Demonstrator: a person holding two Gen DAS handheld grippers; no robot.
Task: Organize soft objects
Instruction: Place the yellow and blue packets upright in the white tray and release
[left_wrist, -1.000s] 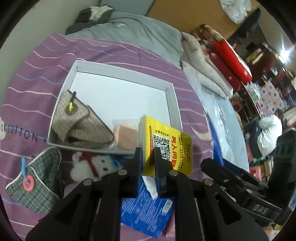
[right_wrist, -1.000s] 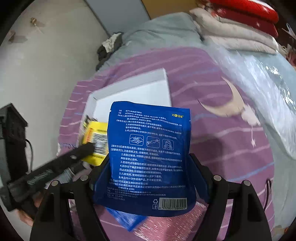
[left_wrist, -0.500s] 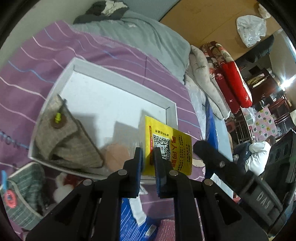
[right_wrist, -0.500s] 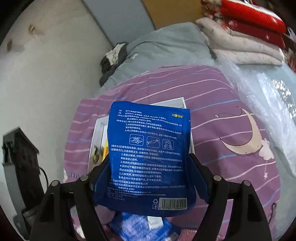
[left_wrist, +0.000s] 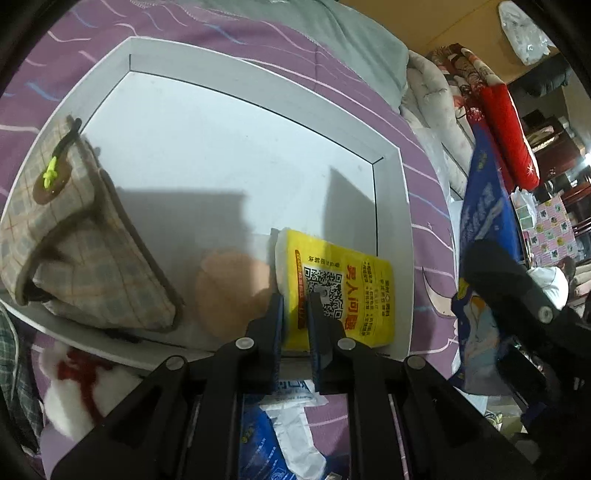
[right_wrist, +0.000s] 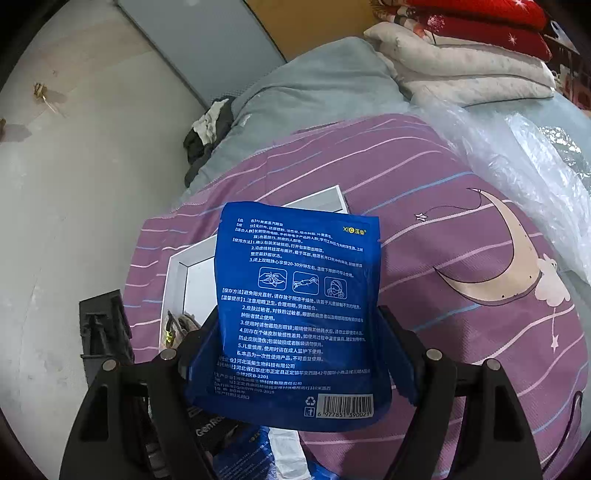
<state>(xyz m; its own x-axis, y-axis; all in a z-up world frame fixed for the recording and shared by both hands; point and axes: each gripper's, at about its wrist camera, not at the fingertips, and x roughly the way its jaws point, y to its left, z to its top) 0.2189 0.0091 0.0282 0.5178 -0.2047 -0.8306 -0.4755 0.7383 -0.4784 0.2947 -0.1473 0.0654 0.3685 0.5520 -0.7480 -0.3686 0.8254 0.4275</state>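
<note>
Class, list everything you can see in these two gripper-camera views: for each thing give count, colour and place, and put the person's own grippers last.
White tray: one, on purple bedspread.
Plaid pouch: one, beige, tray's left side.
Peach sponge: one, in tray, beside yellow packet.
Yellow packet: one, tray's near right corner.
Blue packet: one, held above bedspread.
Plush toy: one, white and red, outside tray.
Folded quilts: stack, white and red, behind.
Left gripper: black, shut on yellow packet.
Right gripper: black, gripping blue packet.
</note>
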